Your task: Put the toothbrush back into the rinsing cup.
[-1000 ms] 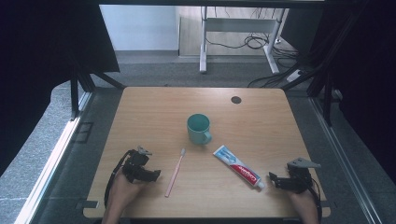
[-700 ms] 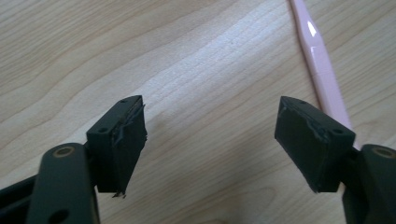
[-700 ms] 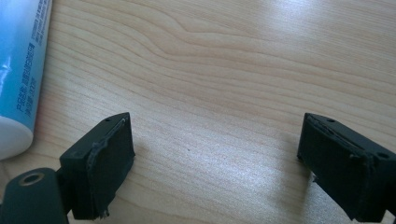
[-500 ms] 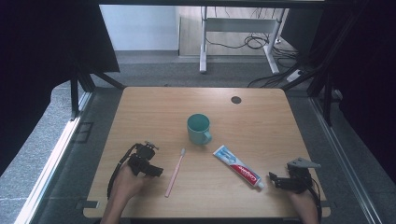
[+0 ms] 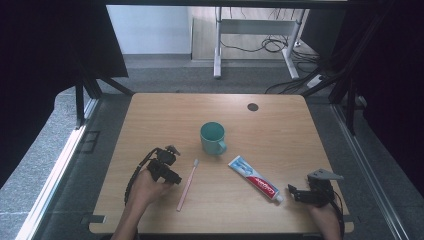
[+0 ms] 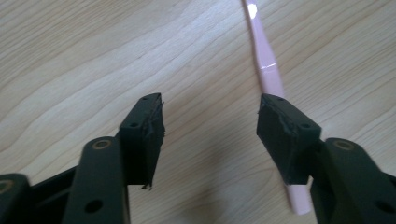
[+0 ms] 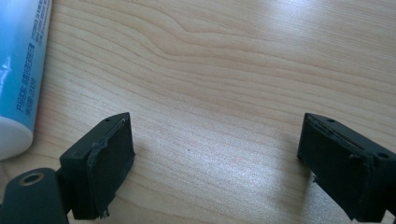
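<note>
A pink toothbrush (image 5: pixel 187 184) lies on the wooden table (image 5: pixel 165 115), its head pointing away from me. My left gripper (image 5: pixel 168 172) hovers just left of it, open and empty. In the left gripper view the toothbrush handle (image 6: pixel 268 65) runs past the right jaw, outside the gap of the left gripper (image 6: pixel 210 105). A white, blue and red toothpaste tube (image 5: pixel 254 178) lies diagonally at right. My right gripper (image 5: pixel 295 193) rests open just right of its cap. In the right gripper view the tube (image 7: pixel 21 70) sits left of the open right gripper (image 7: pixel 215 126).
A teal mug (image 5: pixel 212 138) stands upright at mid-table, handle toward the toothpaste. A dark round cable port (image 5: pixel 252 107) sits at the far right of the table. A white desk frame (image 5: pixel 250 30) and cables lie on the floor beyond.
My left gripper has moved right and a little away from me, closer to the toothbrush. The right gripper, mug, toothpaste and toothbrush have stayed put.
</note>
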Motion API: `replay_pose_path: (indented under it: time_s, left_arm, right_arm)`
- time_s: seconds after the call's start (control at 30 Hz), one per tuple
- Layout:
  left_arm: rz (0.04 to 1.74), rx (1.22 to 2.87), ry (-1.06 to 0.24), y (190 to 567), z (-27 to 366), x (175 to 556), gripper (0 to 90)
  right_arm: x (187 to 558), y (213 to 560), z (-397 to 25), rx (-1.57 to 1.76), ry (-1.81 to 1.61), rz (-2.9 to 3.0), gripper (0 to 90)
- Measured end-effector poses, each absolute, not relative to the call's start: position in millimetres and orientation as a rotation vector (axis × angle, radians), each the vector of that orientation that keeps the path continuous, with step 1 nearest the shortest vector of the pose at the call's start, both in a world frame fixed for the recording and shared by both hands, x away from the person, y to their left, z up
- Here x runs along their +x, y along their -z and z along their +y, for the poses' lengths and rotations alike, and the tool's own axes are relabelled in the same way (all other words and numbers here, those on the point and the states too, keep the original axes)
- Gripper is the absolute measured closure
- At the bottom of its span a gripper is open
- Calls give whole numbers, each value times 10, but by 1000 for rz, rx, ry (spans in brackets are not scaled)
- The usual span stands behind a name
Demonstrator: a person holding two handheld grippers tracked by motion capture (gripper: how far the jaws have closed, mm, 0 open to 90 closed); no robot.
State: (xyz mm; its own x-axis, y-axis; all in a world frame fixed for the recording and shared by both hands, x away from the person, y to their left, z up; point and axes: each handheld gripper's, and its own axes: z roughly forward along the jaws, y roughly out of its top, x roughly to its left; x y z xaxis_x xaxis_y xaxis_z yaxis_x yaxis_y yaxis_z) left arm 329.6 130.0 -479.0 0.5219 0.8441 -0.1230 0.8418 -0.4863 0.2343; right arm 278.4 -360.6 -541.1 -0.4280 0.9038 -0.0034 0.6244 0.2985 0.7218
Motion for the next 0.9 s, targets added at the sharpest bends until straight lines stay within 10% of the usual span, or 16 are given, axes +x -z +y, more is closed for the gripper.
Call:
replay_pose_path:
  time_s: [0.9]
  left_arm:
    - [1455, 2582, 131, 4953, 852, 3511, 625]
  right_arm:
    - [2784, 5411, -3606, 1365, -919, 2161, 104]
